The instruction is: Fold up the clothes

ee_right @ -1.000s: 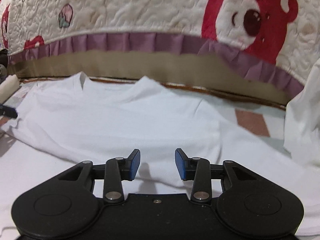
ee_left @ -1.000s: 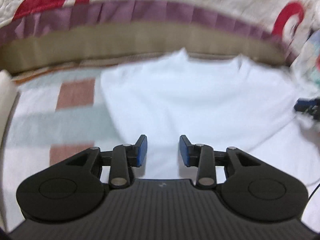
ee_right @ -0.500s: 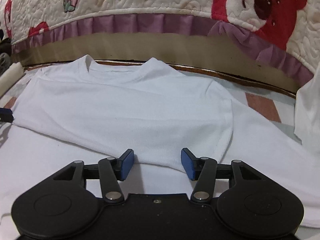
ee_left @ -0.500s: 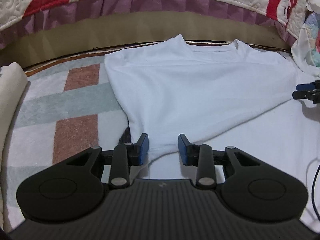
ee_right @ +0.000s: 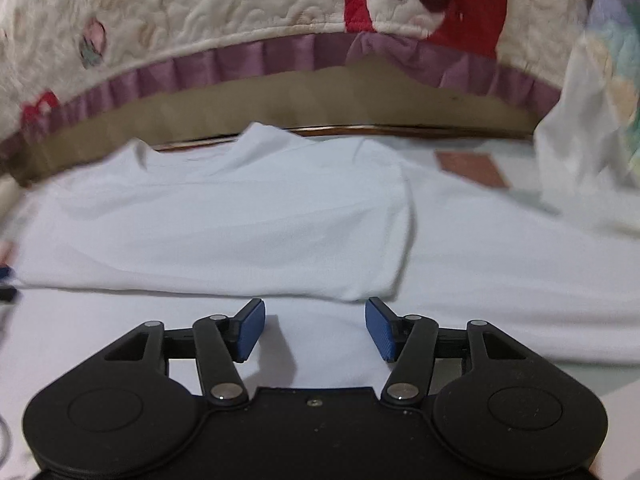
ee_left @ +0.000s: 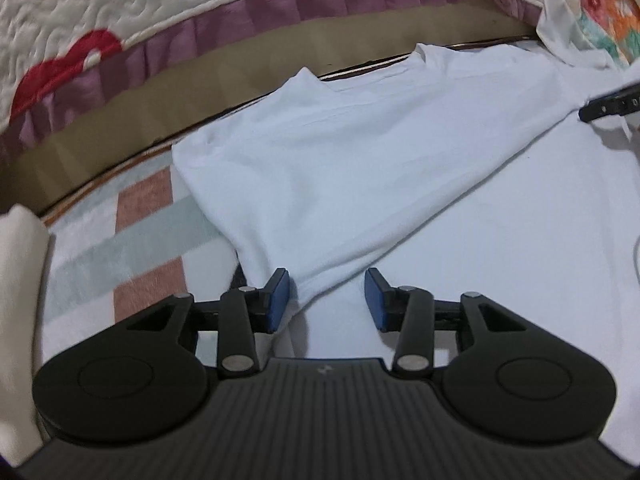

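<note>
A white T-shirt point(ee_left: 360, 152) lies on the bed, its upper part folded down over the lower part, collar toward the headboard. My left gripper point(ee_left: 326, 300) is open and empty, low over the folded layer's near left corner, which lies between the blue pads. My right gripper point(ee_right: 316, 328) is open and empty, just in front of the folded edge point(ee_right: 240, 292) of the same shirt point(ee_right: 224, 224). The right gripper's tip shows at the right edge of the left wrist view point(ee_left: 612, 102).
A quilted bear-print cover with a purple frill point(ee_right: 280, 60) rises behind the shirt. A plaid blanket point(ee_left: 140, 240) lies to the left, with a cream pillow point(ee_left: 20, 280) at the far left. A pile of white cloth point(ee_right: 580, 140) sits at the right.
Both grippers have pulled back toward the near edge of the folded layer and opened wider. The left view has swung left and tilted.
</note>
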Motion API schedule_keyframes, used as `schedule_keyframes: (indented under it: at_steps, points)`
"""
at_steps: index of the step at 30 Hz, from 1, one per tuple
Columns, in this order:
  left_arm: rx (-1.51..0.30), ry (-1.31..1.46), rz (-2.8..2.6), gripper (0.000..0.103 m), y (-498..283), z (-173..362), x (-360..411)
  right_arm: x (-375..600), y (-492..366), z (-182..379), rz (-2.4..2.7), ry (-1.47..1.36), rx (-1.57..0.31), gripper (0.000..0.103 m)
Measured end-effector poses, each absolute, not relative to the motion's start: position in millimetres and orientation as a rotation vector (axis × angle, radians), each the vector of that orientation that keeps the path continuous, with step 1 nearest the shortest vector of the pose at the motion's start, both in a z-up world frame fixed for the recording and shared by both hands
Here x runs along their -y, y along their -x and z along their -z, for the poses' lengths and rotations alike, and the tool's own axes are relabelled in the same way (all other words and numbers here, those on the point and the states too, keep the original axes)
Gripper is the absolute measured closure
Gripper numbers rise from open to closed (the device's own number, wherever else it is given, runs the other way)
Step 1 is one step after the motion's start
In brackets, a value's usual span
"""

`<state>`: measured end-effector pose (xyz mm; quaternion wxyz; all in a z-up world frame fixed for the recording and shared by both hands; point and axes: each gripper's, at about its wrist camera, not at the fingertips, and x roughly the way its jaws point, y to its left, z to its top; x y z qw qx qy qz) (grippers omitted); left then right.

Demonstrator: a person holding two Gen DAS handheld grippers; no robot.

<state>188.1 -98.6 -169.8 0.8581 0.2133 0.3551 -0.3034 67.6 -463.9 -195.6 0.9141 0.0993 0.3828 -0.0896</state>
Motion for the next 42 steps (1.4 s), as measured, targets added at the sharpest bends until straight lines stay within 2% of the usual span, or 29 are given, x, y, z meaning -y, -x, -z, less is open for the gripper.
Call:
schedule_keyframes:
  at_steps: [1,4,6,8,11,13,16,18,19,20,21,24,26,27,28,29,31,34,35,36,37,39,42]
  points:
    - [-0.744,-0.462,0.627,0.097,-190,169,101,463,-71,195,0.199,-0.192,-0.796,0.041]
    - [-0.712,-0.464,0.596,0.1,-192,161,98,472,-77,195,0.228,-0.263,-0.78,0.041]
    - [-0.68,-0.426,0.558,0.101,-188,152,89,480,-73,192,0.228,-0.345,-0.733,0.045]
    - [-0.667,-0.378,0.513,0.101,-182,144,78,487,-64,196,0.203,-0.449,-0.703,0.097]
    - [-0.723,-0.3,0.533,0.103,-173,151,65,499,-51,204,0.164,-0.605,-0.654,0.096]
    - [-0.743,-0.339,0.527,0.103,-170,164,68,496,-48,206,0.166,-0.573,-0.673,0.096]
    - [-0.731,-0.369,0.526,0.101,-166,170,71,497,-48,205,0.187,-0.6,-0.677,0.09]
    - [-0.749,-0.369,0.531,0.1,-167,166,73,500,-46,203,0.213,-0.643,-0.653,0.07]
    - [-0.755,-0.35,0.548,0.098,-169,161,73,501,-45,202,0.226,-0.664,-0.637,0.056]
    - [-0.761,-0.33,0.566,0.098,-170,157,72,503,-47,203,0.229,-0.687,-0.634,0.05]
    - [-0.739,-0.278,0.602,0.098,-172,147,68,505,-49,204,0.231,-0.709,-0.632,0.05]
    - [-0.689,-0.222,0.62,0.091,-194,131,70,505,-56,203,0.222,-0.643,-0.645,0.05]
    - [-0.673,-0.227,0.6,0.064,-221,125,77,504,-60,203,0.216,-0.598,-0.653,0.05]
    - [-0.705,-0.224,0.574,0.062,-244,130,81,504,-62,203,0.213,-0.575,-0.657,0.05]
    - [-0.736,-0.222,0.548,0.062,-266,135,84,504,-65,202,0.21,-0.552,-0.661,0.056]
    - [-0.768,-0.22,0.522,0.062,-289,140,87,504,-67,202,0.206,-0.53,-0.665,0.067]
    - [-0.806,-0.209,0.472,0.062,-325,149,90,504,-71,202,0.2,-0.484,-0.673,0.078]
    - [-0.794,-0.243,0.484,0.065,-346,155,97,503,-78,201,0.19,-0.417,-0.684,0.089]
    - [-0.801,-0.267,0.501,0.072,-349,158,100,503,-80,201,0.187,-0.394,-0.687,0.09]
    - [-0.816,-0.312,0.521,0.088,-351,161,106,503,-83,201,0.184,-0.371,-0.691,0.09]
    - [-0.819,-0.366,0.531,0.097,-351,164,111,503,-85,201,0.18,-0.348,-0.694,0.092]
    - [-0.787,-0.416,0.542,0.098,-346,162,114,501,-83,198,0.168,-0.321,-0.681,0.095]
    - [-0.779,-0.318,0.502,0.098,-349,154,97,500,-79,188,0.155,-0.297,-0.638,0.096]
